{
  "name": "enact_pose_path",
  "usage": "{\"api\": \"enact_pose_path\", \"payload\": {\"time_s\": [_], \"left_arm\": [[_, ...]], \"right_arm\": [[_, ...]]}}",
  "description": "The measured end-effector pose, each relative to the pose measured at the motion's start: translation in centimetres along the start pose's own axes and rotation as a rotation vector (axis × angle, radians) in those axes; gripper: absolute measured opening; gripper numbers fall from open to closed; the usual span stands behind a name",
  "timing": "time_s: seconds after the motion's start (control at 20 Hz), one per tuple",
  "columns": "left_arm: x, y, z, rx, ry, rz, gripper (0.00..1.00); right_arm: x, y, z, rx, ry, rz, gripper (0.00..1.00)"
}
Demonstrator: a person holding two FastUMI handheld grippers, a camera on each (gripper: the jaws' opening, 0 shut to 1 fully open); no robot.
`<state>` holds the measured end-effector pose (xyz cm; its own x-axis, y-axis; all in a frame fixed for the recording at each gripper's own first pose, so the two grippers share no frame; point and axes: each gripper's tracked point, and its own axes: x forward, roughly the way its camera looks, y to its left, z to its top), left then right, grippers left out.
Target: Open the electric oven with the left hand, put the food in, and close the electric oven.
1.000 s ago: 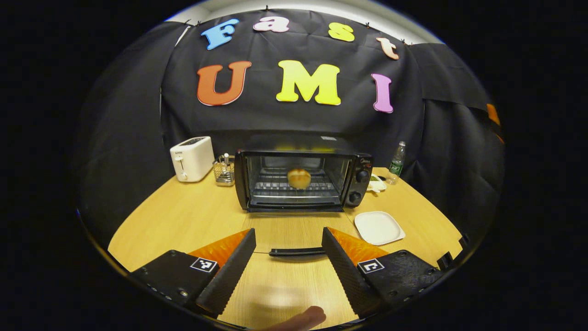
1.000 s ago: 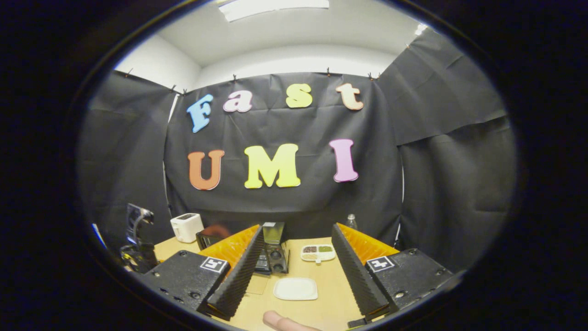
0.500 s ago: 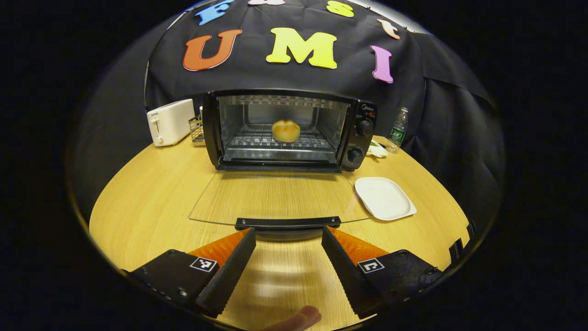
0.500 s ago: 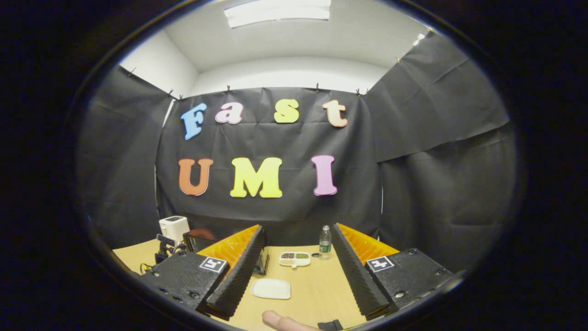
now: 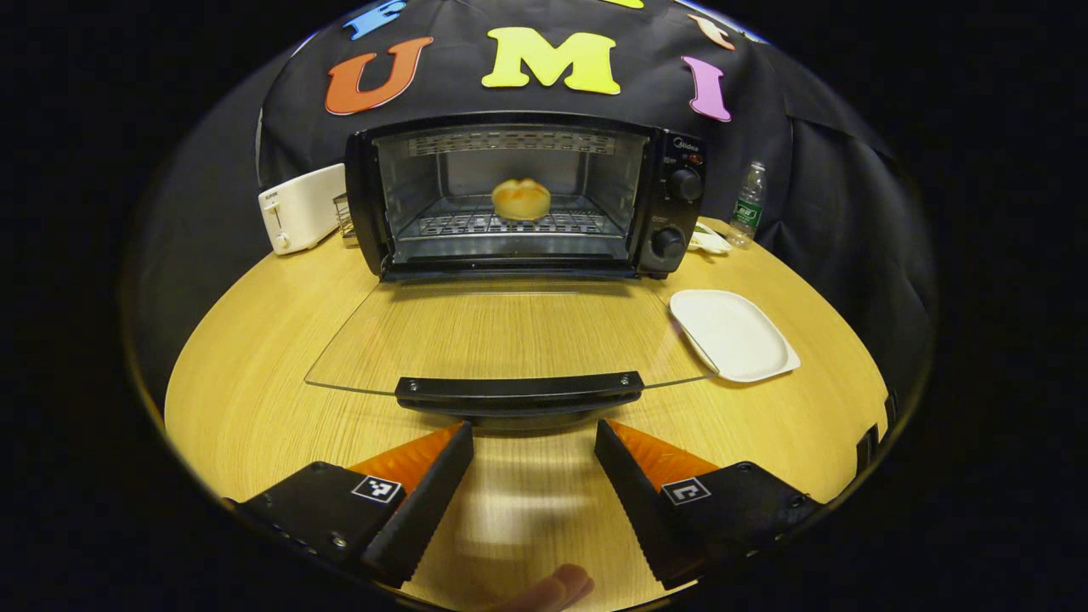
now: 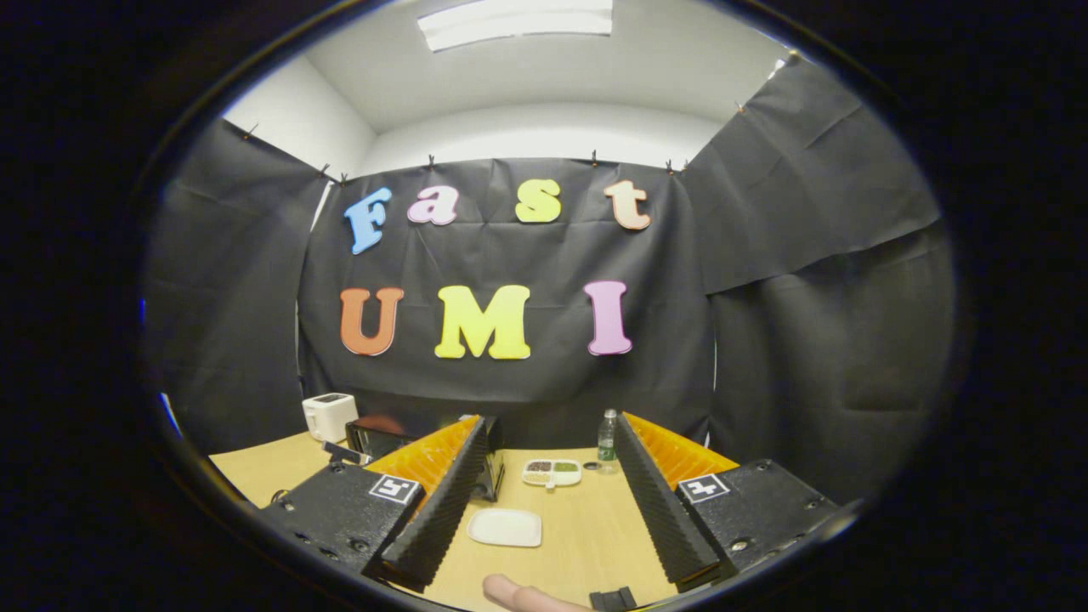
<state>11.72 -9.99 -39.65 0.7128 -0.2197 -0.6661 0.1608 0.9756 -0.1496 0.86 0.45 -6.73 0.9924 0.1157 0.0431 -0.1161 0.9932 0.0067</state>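
In the left gripper view I see the electric oven [image 5: 518, 200] at the far side of the table [image 5: 255, 357], its mouth facing me, with the bun [image 5: 521, 198] sitting on the wire rack inside, about centred. The glass door [image 5: 510, 336] lies folded flat toward me, and its black handle [image 5: 518, 391] runs left to right just beyond my left gripper [image 5: 531, 476], whose jaws stand apart with nothing between them. I judge the food step done and the closing step in hand: next I need to get under or around that handle, whose long axis lies crosswise to my fingers, and swing the door up and away until it meets the oven front. The white plate [image 5: 735, 336] sits bare to the right of the door, near its corner, so I should keep the swing clear of it.

In the right gripper view my right gripper [image 6: 552, 510] is raised and parted, holding nothing, looking mostly at the booth wall. The same plate [image 6: 505, 528] lies on the table below and beyond it.
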Motion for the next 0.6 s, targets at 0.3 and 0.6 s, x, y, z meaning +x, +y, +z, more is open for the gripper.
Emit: {"api": "enact_pose_path", "payload": {"time_s": [0.3, 0.6], "left_arm": [[-0.1, -0.1, 0.9, -0.047, -0.014, 0.002, 1.00], [-0.7, -0.3, 1.9, -0.054, -0.026, 0.004, 0.94]], "right_arm": [[0.6, -0.5, -0.9, 0.011, 0.019, 0.004, 0.95], [0.8, -0.8, -1.1, 0.013, 0.023, 0.003, 0.92]]}}
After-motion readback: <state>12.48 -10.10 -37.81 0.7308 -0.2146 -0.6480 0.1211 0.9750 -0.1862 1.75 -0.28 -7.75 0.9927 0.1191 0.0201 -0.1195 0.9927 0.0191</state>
